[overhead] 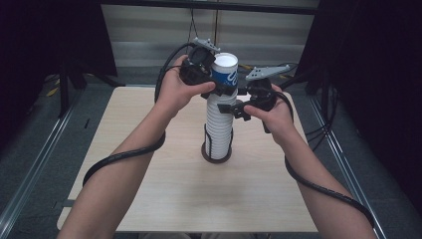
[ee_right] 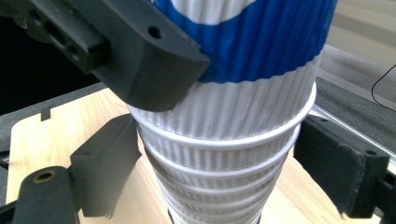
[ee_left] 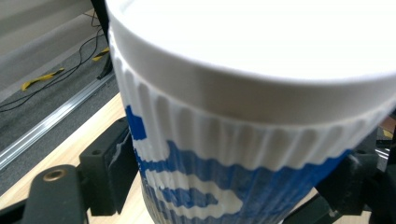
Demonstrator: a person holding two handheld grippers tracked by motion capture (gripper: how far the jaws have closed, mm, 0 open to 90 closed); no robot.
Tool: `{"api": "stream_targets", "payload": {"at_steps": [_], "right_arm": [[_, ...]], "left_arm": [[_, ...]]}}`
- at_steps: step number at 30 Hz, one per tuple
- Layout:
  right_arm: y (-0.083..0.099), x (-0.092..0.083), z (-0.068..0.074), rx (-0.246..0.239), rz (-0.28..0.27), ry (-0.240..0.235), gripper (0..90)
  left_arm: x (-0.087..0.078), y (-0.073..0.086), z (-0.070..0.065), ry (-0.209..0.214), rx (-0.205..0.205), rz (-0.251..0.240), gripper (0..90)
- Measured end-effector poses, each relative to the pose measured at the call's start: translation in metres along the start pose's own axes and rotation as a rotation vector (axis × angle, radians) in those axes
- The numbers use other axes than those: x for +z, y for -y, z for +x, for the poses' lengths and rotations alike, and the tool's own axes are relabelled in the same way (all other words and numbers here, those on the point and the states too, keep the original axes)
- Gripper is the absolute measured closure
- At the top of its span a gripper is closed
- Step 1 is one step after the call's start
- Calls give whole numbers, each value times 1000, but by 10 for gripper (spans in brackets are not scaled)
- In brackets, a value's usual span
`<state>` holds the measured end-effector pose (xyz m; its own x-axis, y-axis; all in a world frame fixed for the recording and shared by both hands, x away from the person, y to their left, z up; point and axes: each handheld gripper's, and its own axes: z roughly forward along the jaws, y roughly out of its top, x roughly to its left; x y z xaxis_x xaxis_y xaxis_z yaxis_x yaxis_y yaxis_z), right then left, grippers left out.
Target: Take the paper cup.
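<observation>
A tall stack of white ribbed paper cups [overhead: 219, 129] stands in a dark round holder [overhead: 216, 156] at the middle of the table. On top sits a blue-and-white cup [overhead: 225, 74] with a white top. My left gripper [overhead: 224, 85] straddles this top cup [ee_left: 224, 186], its pads close beside the cup walls, and it reads as open. One of its black fingers [ee_right: 140, 51] lies against the blue band [ee_right: 261, 42]. My right gripper [overhead: 228, 107] is lower, its pads against both sides of the stack [ee_right: 219, 121] just under the top cup.
The light wooden table [overhead: 149, 189] has bare room all around the holder. Black cables trail from both grippers along the forearms. Metal floor rails run past the table's left and right sides, and dark curtains and stands surround it.
</observation>
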<state>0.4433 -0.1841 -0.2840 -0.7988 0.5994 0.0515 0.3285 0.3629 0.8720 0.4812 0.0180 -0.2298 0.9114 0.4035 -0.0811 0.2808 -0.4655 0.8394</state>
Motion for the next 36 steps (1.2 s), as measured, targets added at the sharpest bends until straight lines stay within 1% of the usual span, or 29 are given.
{"api": "stream_targets", "payload": {"at_steps": [2, 4, 5, 7, 10, 14, 18, 20, 26, 27, 29, 31, 36], "right_arm": [[1, 0, 0, 0, -4, 1, 138], [2, 0, 0, 3, 4, -1, 144], [2, 1, 0, -6, 8, -1, 148], [3, 2, 1, -25, 21, 13, 154], [3, 2, 1, -19, 18, 8, 155], [3, 3, 1, -24, 13, 8, 158], [4, 3, 1, -24, 9, 10, 160], [4, 3, 2, -29, 10, 13, 162], [4, 3, 2, -46, 12, 17, 164], [5, 3, 2, -45, 10, 18, 165], [4, 3, 3, -43, 13, 19, 165], [4, 3, 3, -41, 15, 20, 166], [4, 3, 3, -45, 20, 22, 174]], "left_arm": [[0, 0, 0, -3, -4, 0, 186], [0, 0, -1, -4, -5, -3, 187], [0, 0, -1, -6, -9, -5, 187], [0, 0, -1, -5, -7, -3, 188], [0, 0, -1, -8, -12, -1, 188], [-1, 0, -1, -10, -21, -1, 188], [-2, 0, 0, -12, -22, 3, 189], [-2, -1, 0, -12, -27, -4, 191], [-13, -8, 2, 3, -33, -38, 214], [-14, -9, 1, -3, -38, -44, 216], [-18, -11, 2, -1, -39, -57, 219], [-20, -11, 2, -6, -34, -49, 219], [-22, -12, 1, -11, -51, -50, 218]]}}
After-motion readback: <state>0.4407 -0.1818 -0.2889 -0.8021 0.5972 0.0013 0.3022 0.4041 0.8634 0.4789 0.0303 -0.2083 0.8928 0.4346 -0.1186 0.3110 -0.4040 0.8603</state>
